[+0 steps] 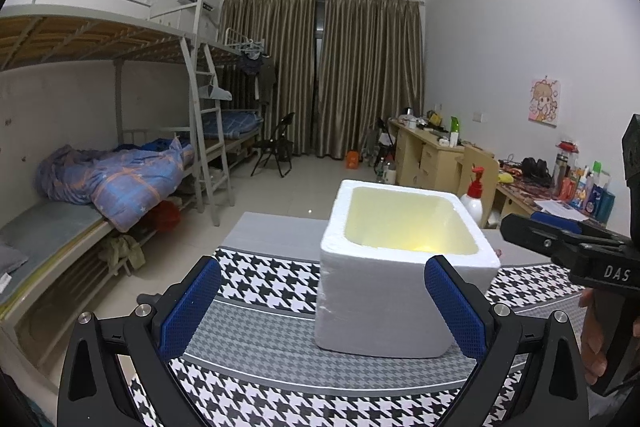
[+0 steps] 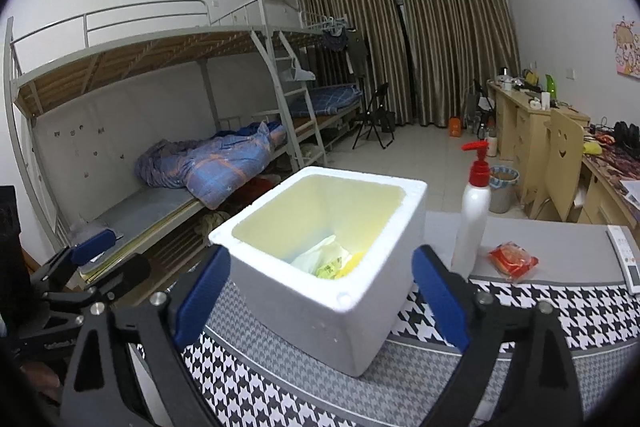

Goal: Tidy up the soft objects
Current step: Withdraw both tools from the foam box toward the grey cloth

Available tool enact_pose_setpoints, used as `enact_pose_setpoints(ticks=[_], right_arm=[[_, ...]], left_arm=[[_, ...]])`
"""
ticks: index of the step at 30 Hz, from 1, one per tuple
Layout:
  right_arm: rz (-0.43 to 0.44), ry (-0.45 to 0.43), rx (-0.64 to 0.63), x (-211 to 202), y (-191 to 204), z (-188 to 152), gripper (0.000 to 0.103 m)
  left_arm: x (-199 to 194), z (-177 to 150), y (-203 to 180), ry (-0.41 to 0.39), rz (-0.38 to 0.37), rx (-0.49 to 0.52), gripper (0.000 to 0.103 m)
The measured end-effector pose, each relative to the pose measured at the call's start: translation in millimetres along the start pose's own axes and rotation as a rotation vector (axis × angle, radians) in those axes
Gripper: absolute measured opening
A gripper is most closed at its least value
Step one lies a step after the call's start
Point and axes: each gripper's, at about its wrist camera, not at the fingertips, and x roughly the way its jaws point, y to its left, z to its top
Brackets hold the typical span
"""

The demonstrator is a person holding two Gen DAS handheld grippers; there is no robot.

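A white foam box [image 1: 400, 279] with a yellowish inside stands on the houndstooth cloth [image 1: 256, 323]. In the right wrist view the box [image 2: 332, 303] holds pale and yellow-green soft packets [image 2: 324, 261] at its bottom. A red-orange soft packet [image 2: 513, 261] lies on the grey table right of the box. My left gripper [image 1: 324, 307] is open and empty, just in front of the box. My right gripper [image 2: 320, 291] is open and empty, fingers either side of the box's near corner; it also shows in the left wrist view [image 1: 560, 239], to the right of the box.
A white pump bottle with a red top [image 2: 474, 223] stands right of the box. A remote [image 2: 624, 259] lies at the table's right edge. The table's far edge drops to the tiled floor. Bunk beds stand left, desks and a chair right.
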Motion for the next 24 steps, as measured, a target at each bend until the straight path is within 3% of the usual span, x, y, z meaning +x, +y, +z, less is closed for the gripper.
enact_pose_setpoints(ticks=[24], right_arm=[[-0.057, -0.079, -0.012, -60.6, -8.5, -55.9, 0.095]], left_arm=[[-6.2, -34.1, -33.8, 0.0, -0.083, -0.007, 0.102]])
